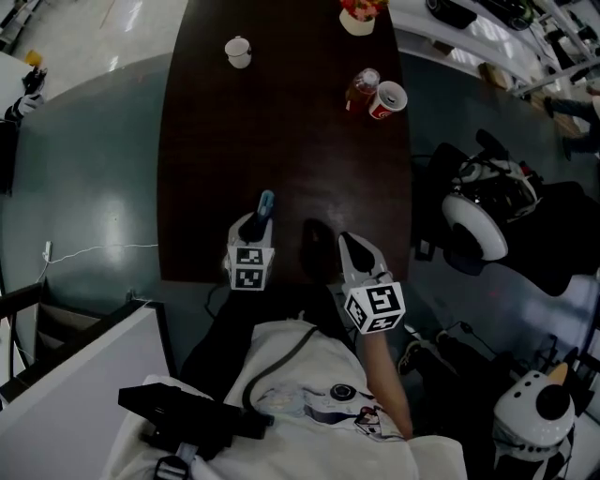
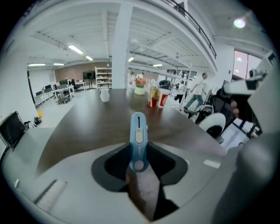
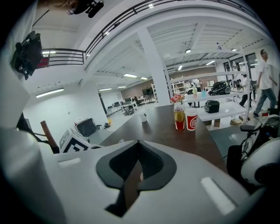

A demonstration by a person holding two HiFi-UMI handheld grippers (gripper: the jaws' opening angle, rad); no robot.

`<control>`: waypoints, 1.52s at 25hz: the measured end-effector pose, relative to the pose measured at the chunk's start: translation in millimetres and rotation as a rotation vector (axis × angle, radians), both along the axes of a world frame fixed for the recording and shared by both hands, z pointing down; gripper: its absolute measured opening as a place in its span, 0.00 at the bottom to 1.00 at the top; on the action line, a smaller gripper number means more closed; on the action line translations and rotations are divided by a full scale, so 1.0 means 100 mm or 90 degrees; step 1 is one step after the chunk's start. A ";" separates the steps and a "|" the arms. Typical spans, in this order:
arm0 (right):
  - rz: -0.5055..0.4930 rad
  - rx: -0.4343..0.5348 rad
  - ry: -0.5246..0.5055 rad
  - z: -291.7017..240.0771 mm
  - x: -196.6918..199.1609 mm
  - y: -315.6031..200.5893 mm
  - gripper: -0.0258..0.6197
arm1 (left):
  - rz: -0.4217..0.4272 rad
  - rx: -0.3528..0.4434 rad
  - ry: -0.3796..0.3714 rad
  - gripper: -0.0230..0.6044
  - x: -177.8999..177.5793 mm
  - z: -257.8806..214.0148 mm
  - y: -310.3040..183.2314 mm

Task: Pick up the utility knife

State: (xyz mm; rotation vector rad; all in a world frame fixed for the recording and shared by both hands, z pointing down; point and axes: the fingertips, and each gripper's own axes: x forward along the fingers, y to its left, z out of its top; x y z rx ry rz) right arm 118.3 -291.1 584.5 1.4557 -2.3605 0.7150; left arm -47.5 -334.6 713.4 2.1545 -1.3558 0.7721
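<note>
A big open office hall with white columns and ceiling strip lights lies around a long dark table (image 1: 281,150), which stands on a grey floor. At the table's far end sit a white cup (image 1: 238,51), a bottle (image 1: 362,89) touching a red cup (image 1: 388,98), and a pot of flowers (image 1: 359,17). The near end is bare wood. There the left gripper (image 1: 255,228) is clamped on the knife (image 2: 138,135). Its dark pads press both sides of the blue handle near the round end. The rest of the handle, with its pale slider facing the camera, sticks straight out past the tips, pointing along the table. In the head view only the blue tip shows beyond the jaws, over the table's near end. The right gripper (image 1: 349,246) hangs just beside it over the same end, near the edge. Its jaws are pressed together with nothing between them. The two grippers are close but apart. To the right of the table, on the floor, stands a white and black machine (image 1: 473,225) among cables. People walk in the distance of both gripper views.
</note>
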 end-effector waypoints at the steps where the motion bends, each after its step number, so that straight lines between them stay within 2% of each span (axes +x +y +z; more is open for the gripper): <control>1: -0.002 0.007 -0.002 -0.02 0.00 -0.02 0.04 | -0.005 0.029 0.008 0.23 0.00 -0.16 -0.06; 4: -0.012 0.025 -0.011 -0.08 -0.02 -0.05 0.04 | -0.023 0.089 0.035 0.23 -0.01 -0.54 -0.17; 8: -0.026 0.043 -0.023 -0.13 -0.01 -0.06 0.04 | -0.054 0.133 0.076 0.23 -0.04 -0.91 -0.19; 14: -0.030 0.067 -0.027 -0.21 0.06 -0.01 0.04 | -0.047 0.203 0.118 0.23 0.05 -1.41 -0.01; 23: -0.015 0.112 -0.025 -0.46 -0.09 0.14 0.04 | -0.034 0.256 0.153 0.23 0.01 -1.86 0.32; 38: -0.013 0.165 -0.004 -0.73 -0.61 0.96 0.04 | -0.037 0.283 0.166 0.23 -0.43 -2.01 1.17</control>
